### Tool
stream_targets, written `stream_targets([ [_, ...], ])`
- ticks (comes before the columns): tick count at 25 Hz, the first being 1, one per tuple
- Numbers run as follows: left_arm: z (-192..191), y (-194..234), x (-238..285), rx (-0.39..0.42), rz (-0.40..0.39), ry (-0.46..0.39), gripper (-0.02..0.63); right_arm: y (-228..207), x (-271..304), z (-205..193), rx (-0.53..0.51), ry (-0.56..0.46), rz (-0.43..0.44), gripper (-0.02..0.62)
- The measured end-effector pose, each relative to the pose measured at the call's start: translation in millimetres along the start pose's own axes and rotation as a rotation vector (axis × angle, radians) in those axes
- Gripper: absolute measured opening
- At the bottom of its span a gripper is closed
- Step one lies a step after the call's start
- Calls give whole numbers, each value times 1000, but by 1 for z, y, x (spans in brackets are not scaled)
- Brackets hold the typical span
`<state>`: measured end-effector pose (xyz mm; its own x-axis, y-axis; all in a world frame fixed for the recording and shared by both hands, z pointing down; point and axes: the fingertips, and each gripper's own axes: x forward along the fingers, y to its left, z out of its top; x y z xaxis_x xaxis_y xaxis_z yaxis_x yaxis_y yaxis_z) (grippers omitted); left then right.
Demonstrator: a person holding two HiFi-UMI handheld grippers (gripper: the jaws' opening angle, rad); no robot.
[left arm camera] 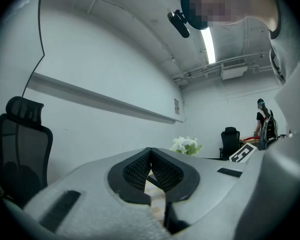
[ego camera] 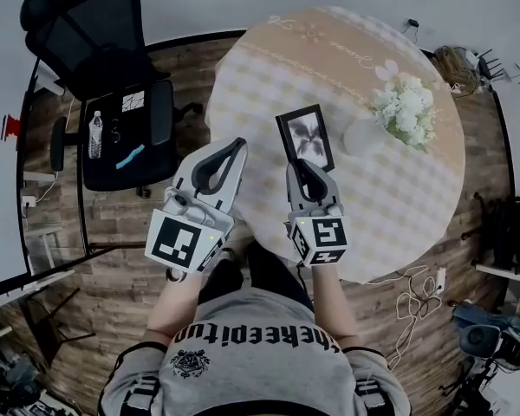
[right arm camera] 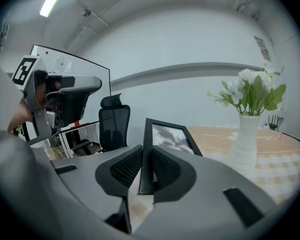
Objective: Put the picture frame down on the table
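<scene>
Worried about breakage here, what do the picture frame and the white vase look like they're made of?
The picture frame: thin black border, matte, likely painted wood or plastic; whether glass covers the print cannot be told. The vase: opaque white with little gloss, probably ceramic, though plastic is possible.

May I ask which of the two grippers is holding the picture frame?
The right gripper: its fingers clamp the picture frame, while the left gripper is shut on nothing.

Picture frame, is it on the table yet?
Not yet. Done: the right gripper is shut on the edge of the picture frame. In hand: the frame is held upright over the table. Still to do: set it down and open the jaws. The left gripper is shut, empty.
</scene>
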<state>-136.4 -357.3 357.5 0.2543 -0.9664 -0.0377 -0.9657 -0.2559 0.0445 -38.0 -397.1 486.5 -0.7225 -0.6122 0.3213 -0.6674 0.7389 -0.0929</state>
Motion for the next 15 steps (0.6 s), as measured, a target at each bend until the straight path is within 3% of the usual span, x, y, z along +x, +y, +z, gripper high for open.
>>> stream_targets([
  [15,-33,12,11,-29,61,82,15,-14,47,-79,34,205,50,69],
])
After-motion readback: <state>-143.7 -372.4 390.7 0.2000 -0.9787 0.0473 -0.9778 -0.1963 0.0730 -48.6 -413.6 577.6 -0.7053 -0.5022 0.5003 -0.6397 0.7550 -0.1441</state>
